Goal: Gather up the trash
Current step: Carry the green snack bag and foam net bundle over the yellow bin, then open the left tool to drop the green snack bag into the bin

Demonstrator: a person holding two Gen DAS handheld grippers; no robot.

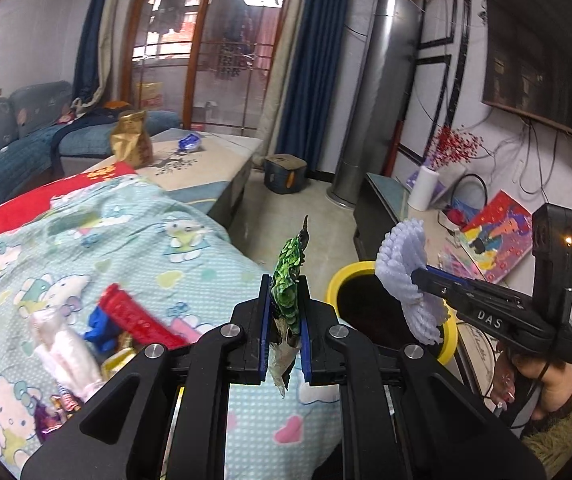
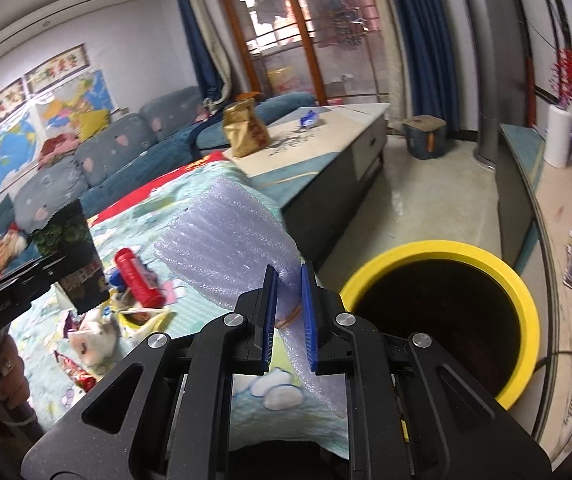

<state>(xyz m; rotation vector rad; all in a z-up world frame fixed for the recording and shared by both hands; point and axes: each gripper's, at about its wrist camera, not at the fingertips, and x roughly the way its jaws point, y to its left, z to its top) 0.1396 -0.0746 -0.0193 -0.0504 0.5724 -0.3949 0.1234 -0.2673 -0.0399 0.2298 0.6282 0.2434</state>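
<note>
Spread over the low table, a pale blue cartoon-print cloth (image 1: pixel 133 232) carries the remaining litter at the left: a red tube (image 1: pixel 135 316), a blue scrap, a white plush-like piece (image 1: pixel 65 348) and several shiny wrappers. Further right, the left gripper (image 1: pixel 284 312) is clamped on a green-and-black snack wrapper (image 1: pixel 288 284), which stands upright between its blue pads. Right again, the yellow-rimmed bin (image 2: pixel 526 308) stands open on the floor just beside the table edge. The right gripper (image 2: pixel 290 312) is pinched on a white foam sheet (image 2: pixel 229 232), held near the bin's rim.
</note>
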